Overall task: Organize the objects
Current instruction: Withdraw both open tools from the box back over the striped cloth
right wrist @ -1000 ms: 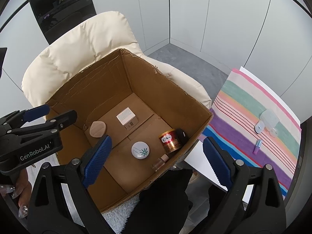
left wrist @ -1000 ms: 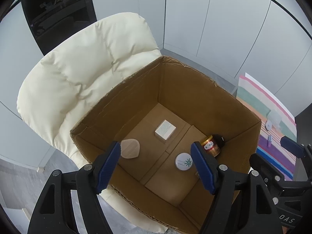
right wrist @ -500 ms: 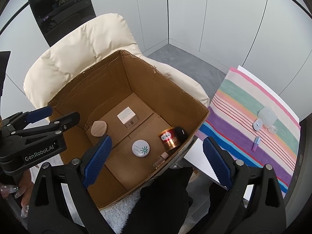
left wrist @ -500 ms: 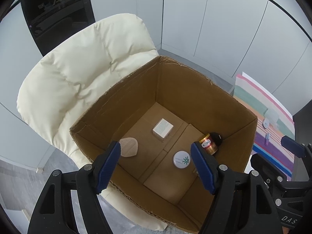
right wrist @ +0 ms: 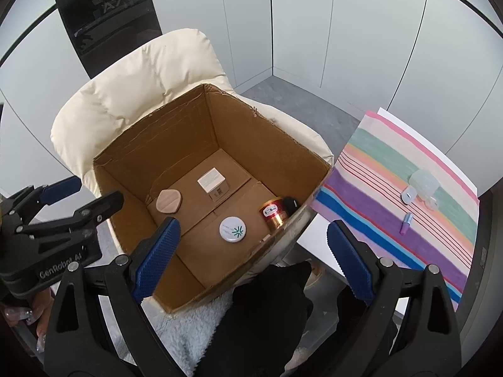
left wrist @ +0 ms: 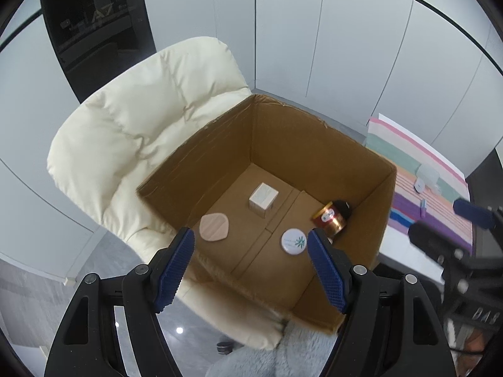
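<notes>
An open cardboard box point(left wrist: 317, 144) point(right wrist: 125, 163) rests on a cream padded chair point(left wrist: 132, 132) point(right wrist: 147, 72). On its floor lie a beige rounded pad point(left wrist: 214, 226) point(right wrist: 169, 201), a small white box point(left wrist: 263, 196) point(right wrist: 211, 179), a round white tin with a green mark point(left wrist: 294, 241) point(right wrist: 233, 229) and a gold jar with a black lid point(left wrist: 330, 218) point(right wrist: 274, 213). My left gripper point(left wrist: 251, 267) hangs open above the box's near side, nothing between its fingers. My right gripper point(right wrist: 251, 254) is open too, over the box's near right corner, and empty.
A striped cloth point(right wrist: 393, 194) point(left wrist: 418, 176) covers a table to the right, with a clear plastic piece point(right wrist: 422, 182) and a small purple tube point(right wrist: 405, 223) on it. A pale fluffy fabric point(right wrist: 185, 323) and a dark garment point(right wrist: 270, 308) lie below the box. Grey wall panels stand behind.
Both grippers have drawn back and up from the box, which now looks smaller and farther. More of the chair and floor shows. Both stay open and empty.
</notes>
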A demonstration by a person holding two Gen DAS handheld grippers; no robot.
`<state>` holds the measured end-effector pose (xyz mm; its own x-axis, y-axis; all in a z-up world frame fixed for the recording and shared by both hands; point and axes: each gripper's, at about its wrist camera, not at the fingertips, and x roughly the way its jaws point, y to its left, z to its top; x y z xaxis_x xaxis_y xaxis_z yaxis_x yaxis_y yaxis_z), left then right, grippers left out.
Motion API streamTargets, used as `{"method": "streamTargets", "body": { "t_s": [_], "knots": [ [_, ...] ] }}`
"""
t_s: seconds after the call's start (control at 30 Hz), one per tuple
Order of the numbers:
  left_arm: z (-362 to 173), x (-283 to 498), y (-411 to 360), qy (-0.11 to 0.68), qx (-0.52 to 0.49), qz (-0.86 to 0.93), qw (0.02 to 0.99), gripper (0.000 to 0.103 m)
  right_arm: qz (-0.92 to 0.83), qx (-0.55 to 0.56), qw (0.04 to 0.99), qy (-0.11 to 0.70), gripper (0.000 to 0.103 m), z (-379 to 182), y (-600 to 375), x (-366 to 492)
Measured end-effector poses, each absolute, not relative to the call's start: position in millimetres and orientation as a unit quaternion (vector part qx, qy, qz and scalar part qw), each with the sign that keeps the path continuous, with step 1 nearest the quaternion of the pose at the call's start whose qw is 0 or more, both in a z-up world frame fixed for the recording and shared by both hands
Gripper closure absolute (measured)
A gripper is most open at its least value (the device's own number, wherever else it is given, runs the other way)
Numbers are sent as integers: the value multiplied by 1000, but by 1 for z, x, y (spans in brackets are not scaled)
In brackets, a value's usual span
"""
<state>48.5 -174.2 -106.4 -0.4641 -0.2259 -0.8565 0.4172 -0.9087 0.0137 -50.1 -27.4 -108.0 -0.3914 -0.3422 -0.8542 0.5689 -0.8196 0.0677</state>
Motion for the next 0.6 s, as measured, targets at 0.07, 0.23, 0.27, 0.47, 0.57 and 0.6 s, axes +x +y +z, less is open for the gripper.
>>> {"method": "streamTargets", "body": {
  "t_s": [0.07,0.23,0.27,0.47,0.57,0.6],
  "knots": [
    [-103,63,-170,94,479,-853,184,27,-828,475,274,119,7,-103,-23,-42],
    [-97,96,-161,99,475,-859,167,27,-830,471,275,117,7,-95,-11,-18],
    [-97,102,-160,101,475,-859,162,27,-829,472,276,115,7,-94,-8,-11],
    [-95,135,-149,112,474,-862,140,27,-825,475,286,109,7,-92,9,26],
    [-95,152,-144,123,473,-862,134,27,-825,475,285,113,7,-93,16,41],
    [-95,161,-142,123,472,-862,135,27,-824,476,285,114,7,-93,18,45]
  ]
}}
